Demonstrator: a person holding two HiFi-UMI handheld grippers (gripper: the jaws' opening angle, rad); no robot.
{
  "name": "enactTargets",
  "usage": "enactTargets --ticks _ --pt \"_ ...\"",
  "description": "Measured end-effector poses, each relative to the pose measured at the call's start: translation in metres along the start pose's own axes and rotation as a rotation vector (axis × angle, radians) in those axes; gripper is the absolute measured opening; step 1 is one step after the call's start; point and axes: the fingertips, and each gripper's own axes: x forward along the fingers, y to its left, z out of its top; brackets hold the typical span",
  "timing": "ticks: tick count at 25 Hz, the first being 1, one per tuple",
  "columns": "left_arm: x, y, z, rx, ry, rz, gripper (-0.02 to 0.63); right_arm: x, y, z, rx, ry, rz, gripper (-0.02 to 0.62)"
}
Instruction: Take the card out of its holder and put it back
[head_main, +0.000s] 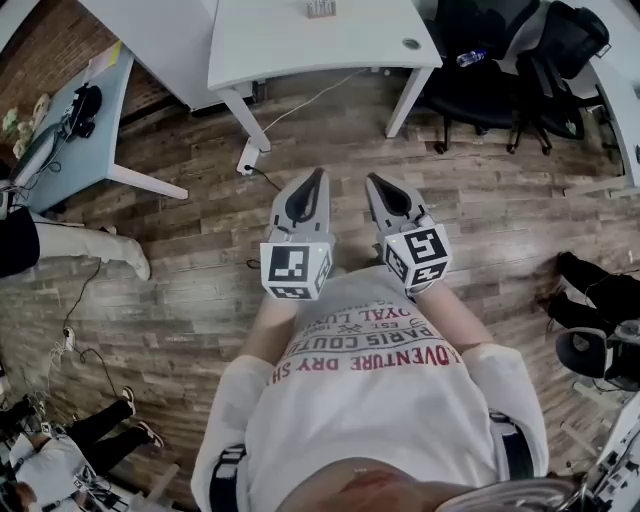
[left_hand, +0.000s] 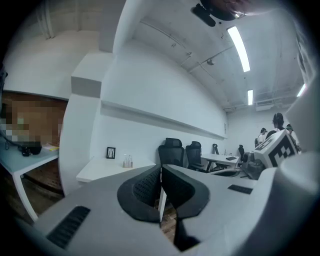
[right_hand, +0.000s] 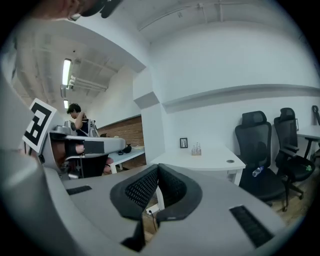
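Observation:
My two grippers are held side by side over the wooden floor, both pointing at the white table (head_main: 300, 55) ahead. The left gripper (head_main: 318, 176) is shut with nothing between its jaws, its tips meeting in the left gripper view (left_hand: 160, 169). The right gripper (head_main: 372, 181) is likewise shut and empty (right_hand: 158, 168). On the table's far part stand a small black-framed card (right_hand: 184, 143) and a small clear stand (right_hand: 196, 149), both of which also show in the left gripper view as the card (left_hand: 111, 153) and the stand (left_hand: 128, 161). In the head view only a small item (head_main: 320, 8) shows at the table's top edge.
Black office chairs (head_main: 505, 70) stand to the right of the table, one with a bottle (head_main: 472, 57) on its seat. A grey-blue desk (head_main: 65, 135) is at the left. A power strip and cable (head_main: 247, 160) lie by the table leg. People sit at the lower left (head_main: 55, 455).

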Motion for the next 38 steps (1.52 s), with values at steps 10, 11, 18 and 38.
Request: enactTargets --ticks 10,11,18,38 --pt "-0.007 0.019 -0.015 -0.063 0.026 0.029 0.025 0.012 0.004 -0.007 0.021 0.041 -0.014 0.025" --pt "-0.005 0.019 -0.017 -0.068 0.027 0.030 0.025 0.012 0.000 -0.009 0.020 0.047 -0.015 0.025" --pt "0.024 0.035 -0.020 -0.059 0.041 0.071 0.025 0.044 -0.019 -0.011 0.034 0.060 0.036 0.025" --pt "0.293 0.092 0.022 -0.019 0.055 0.210 0.025 0.233 -0.242 0.063 0.036 0.050 0.174 0.025"
